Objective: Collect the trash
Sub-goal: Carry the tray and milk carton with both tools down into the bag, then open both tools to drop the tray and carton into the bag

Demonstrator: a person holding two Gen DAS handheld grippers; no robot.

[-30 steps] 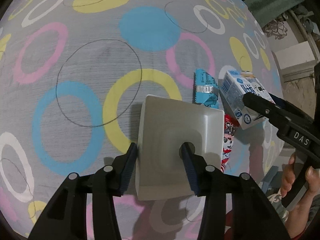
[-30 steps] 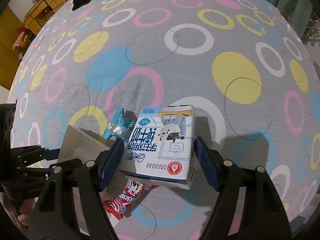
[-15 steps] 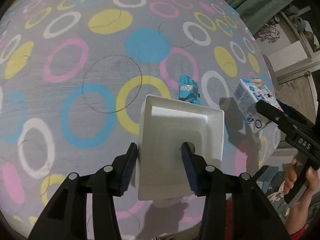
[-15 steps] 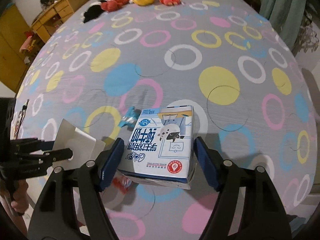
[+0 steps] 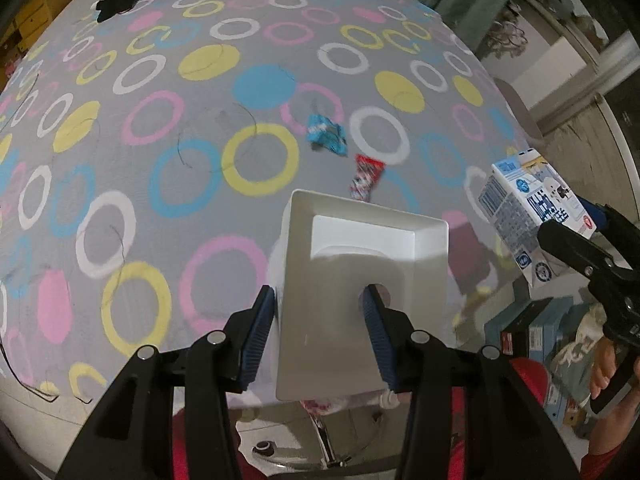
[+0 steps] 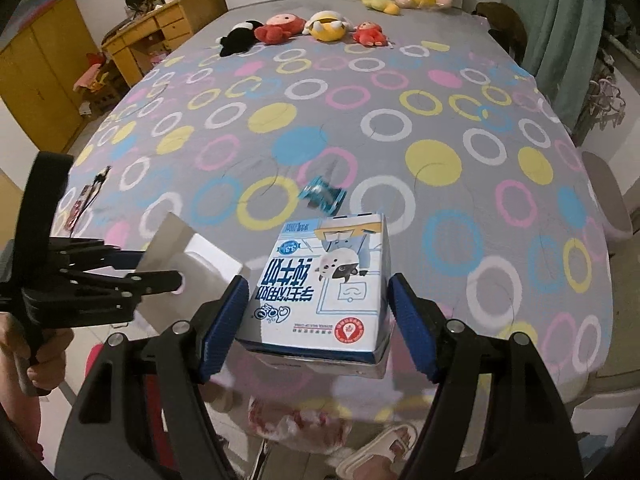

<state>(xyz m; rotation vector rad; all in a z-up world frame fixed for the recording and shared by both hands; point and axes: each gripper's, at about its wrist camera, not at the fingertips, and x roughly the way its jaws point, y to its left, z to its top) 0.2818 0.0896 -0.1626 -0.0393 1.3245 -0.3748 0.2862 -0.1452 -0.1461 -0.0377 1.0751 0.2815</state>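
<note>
- The left tongs (image 5: 320,320) clamp a white square tray (image 5: 360,276) by one edge: one blue pad presses its outer wall, the other sits inside the dish. The tray hangs in the air above the near edge of the bed (image 5: 120,160).
- The right tongs (image 6: 316,320) grip a blue-and-white milk carton (image 6: 332,280) across its width, pads pressed on both sides, the printed cartoon face turned upward. The carton is off the bed, to the right of the tray and apart from it.
- In the left wrist view the same carton (image 5: 528,216) shows at the right edge, with a hand (image 5: 608,368) on the black handle below it.
- A crumpled blue wrapper (image 5: 326,134) lies on the grey bedspread printed with coloured rings; a red snack wrapper (image 5: 366,178) lies near it, just beyond the tray's far rim.
- Plush toys (image 6: 304,28) sit in a row at the far end of the bed.
- A thin plastic bag (image 6: 296,420) with red contents shows below the carton, by a foot in a white slipper (image 6: 384,448) on the tiled floor.
</note>
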